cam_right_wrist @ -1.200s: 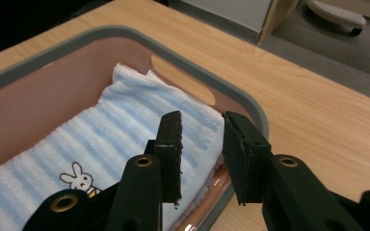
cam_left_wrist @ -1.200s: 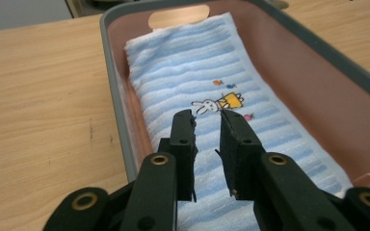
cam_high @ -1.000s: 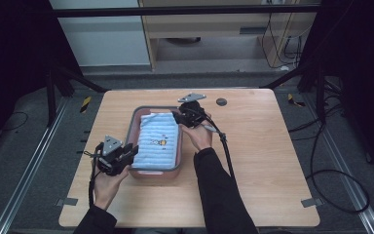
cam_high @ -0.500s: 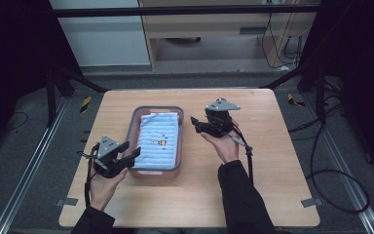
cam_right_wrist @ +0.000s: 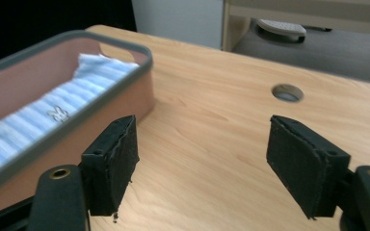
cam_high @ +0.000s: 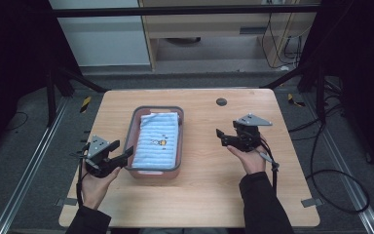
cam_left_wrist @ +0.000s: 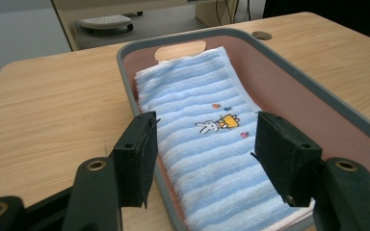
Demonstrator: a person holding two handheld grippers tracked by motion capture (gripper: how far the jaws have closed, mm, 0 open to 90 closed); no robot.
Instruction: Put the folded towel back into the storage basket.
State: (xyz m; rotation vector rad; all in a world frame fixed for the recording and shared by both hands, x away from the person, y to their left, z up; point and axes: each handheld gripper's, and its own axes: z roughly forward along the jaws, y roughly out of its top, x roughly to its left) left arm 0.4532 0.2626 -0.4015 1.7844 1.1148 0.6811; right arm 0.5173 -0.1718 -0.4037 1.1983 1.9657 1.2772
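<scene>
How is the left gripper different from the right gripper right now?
The left gripper sits at the near corner of the tray, pointing at the blue towel; the right gripper is held over bare table, apart from the tray. Both are open and hold nothing.

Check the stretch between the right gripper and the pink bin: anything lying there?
Nothing. In the high view, bare wooden table separates the right gripper from the bin; the right gripper view agrees.
</scene>
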